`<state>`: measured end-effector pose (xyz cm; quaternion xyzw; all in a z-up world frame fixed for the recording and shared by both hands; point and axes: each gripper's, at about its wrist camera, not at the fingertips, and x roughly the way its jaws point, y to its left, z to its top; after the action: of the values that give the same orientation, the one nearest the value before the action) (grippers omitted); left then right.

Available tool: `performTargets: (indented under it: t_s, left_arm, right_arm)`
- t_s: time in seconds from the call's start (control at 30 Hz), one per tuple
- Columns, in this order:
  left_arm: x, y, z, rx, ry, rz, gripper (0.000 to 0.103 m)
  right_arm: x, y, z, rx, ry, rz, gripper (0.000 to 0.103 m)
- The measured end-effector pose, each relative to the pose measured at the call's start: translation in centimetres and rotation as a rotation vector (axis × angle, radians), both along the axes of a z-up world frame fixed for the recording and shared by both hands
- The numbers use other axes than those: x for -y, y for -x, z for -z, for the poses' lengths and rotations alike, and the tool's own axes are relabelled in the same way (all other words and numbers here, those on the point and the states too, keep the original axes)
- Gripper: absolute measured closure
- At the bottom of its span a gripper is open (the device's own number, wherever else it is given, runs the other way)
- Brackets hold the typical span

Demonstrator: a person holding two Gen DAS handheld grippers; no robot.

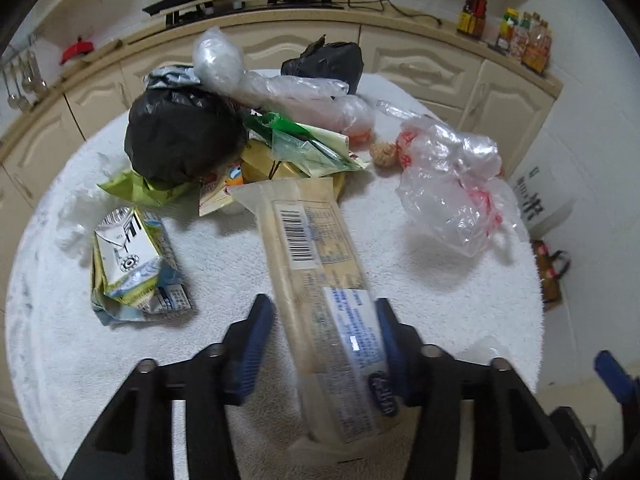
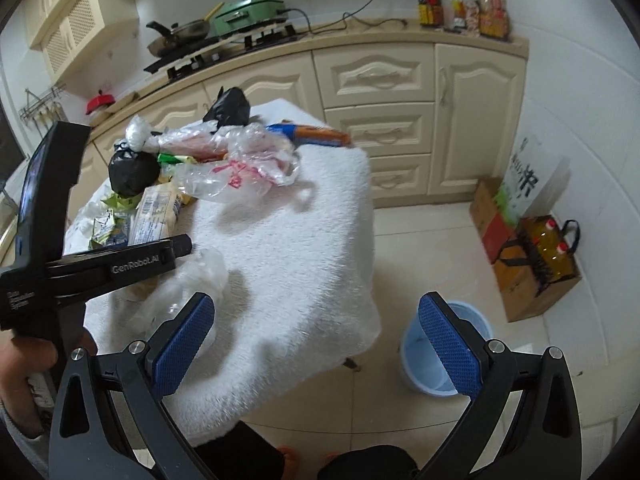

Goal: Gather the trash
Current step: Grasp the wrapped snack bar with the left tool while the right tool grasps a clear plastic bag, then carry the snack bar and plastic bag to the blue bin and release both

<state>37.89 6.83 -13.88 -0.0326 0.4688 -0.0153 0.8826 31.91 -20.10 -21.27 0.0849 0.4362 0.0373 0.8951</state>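
Trash lay heaped on the white towel-covered surface (image 1: pixel 400 280), mostly toward its far edge and left side. Going left to right in the left wrist view: a crushed drink carton (image 1: pixel 134 264) sat near the left edge, a knotted black bag (image 1: pixel 180 140) bulged behind it, then green and yellow wrappers (image 1: pixel 304 148) in the middle of the pile, a smaller black bag (image 1: pixel 328 66) at the far edge, and a crumpled clear plastic bag (image 1: pixel 452 192) with red print toward the right edge. A small beige lump (image 1: pixel 383 153) rested just beside that clear bag.

The left gripper (image 1: pixel 324 344) had closed partway on a long pale packet (image 1: pixel 316 276) with a barcode; the blue pad on the right pressed against it, while the left pad stood close beside it, and I could not tell whether that one touched. The packet's far end reached toward the heap.

Seen from the right wrist view, the left gripper's black body came in from the left over the near left part of the surface, with a hand (image 2: pixel 28 364) wrapped round its handle. The right gripper (image 2: pixel 320 344) hung wide open over the near right corner, nothing between its pads. One pad stood above another clear bag (image 2: pixel 188 284) at the near edge. On the tiled floor past the right edge stood a pale blue bin (image 2: pixel 416 364), partly hidden behind the other pad.
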Motion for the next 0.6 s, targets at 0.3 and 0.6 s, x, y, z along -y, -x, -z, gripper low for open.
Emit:
performTargets:
  t_s: [0.3,0.6]
  left_arm:
    - [-4.8,3.5,-0.8,0.047,0.016,-0.047,0.073]
    - [-7.1,9.7,-2.1,0.078,-0.024,-0.052,0.073]
  right_arm:
    - [-4.9,-1.6,0.4,0.024,0.021,-0.126,0.0]
    - [-9.1,-1.9,0.0,0.062,0.03,-0.247,0.0]
